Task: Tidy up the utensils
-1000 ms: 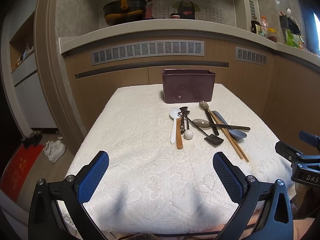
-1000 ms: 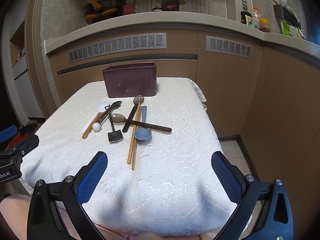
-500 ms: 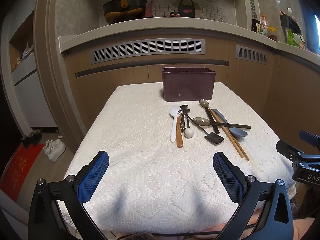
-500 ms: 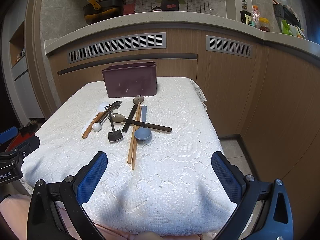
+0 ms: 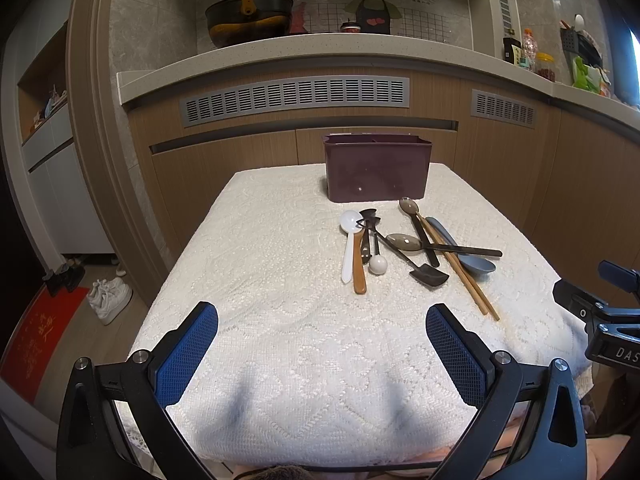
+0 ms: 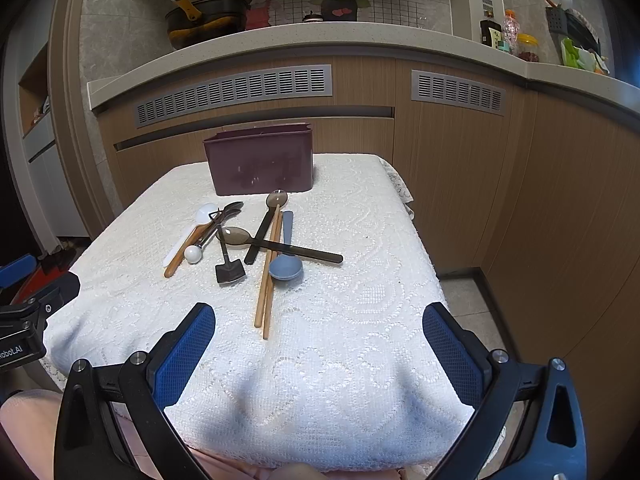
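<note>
Utensils (image 5: 416, 248) lie crisscrossed (chopsticks (image 6: 269, 272) underneath) before holder (image 5: 378, 168).

both wrist views look forward over the near table edge, sharing the utensil pile (image 5: 416, 252).

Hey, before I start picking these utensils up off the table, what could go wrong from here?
1. The utensils lie crossed: the long dark spoon rests over the chopsticks and the blue spoon, so lifting one may drag the others.
2. The chopsticks lie flat on the lace cloth; an open claw could snag the fabric.
3. The purple holder stands free and might get pushed back.
</note>
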### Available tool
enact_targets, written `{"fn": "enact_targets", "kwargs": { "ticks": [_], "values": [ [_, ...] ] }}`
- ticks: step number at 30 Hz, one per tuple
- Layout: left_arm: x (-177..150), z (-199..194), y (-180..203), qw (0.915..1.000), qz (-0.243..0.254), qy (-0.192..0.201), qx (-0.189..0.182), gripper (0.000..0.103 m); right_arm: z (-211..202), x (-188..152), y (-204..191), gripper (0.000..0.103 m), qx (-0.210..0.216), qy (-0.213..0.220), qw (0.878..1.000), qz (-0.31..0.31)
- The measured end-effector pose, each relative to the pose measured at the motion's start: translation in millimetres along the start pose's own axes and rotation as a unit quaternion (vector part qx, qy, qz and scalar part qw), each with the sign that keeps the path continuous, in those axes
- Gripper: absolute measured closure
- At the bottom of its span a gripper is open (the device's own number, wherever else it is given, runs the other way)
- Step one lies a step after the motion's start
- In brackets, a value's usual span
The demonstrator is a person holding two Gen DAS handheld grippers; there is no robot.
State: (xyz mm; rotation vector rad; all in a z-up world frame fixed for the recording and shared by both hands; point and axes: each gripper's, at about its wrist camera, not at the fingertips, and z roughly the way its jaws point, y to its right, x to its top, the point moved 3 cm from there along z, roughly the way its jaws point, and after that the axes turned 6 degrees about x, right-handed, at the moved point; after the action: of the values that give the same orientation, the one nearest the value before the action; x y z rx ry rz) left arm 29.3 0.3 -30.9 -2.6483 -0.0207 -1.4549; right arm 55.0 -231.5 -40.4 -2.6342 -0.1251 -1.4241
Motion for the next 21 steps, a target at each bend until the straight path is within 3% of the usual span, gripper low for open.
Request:
{"fn": "enact_targets", "kwargs": {
  "ticks": [21],
  "values": [
    [0.7,-0.1,-1.0,1.0,0.0,-0.001,0.0,0.0,0.1,0.3,0.6,0.0,0.001,0.0,1.0,0.001]
  ]
}}
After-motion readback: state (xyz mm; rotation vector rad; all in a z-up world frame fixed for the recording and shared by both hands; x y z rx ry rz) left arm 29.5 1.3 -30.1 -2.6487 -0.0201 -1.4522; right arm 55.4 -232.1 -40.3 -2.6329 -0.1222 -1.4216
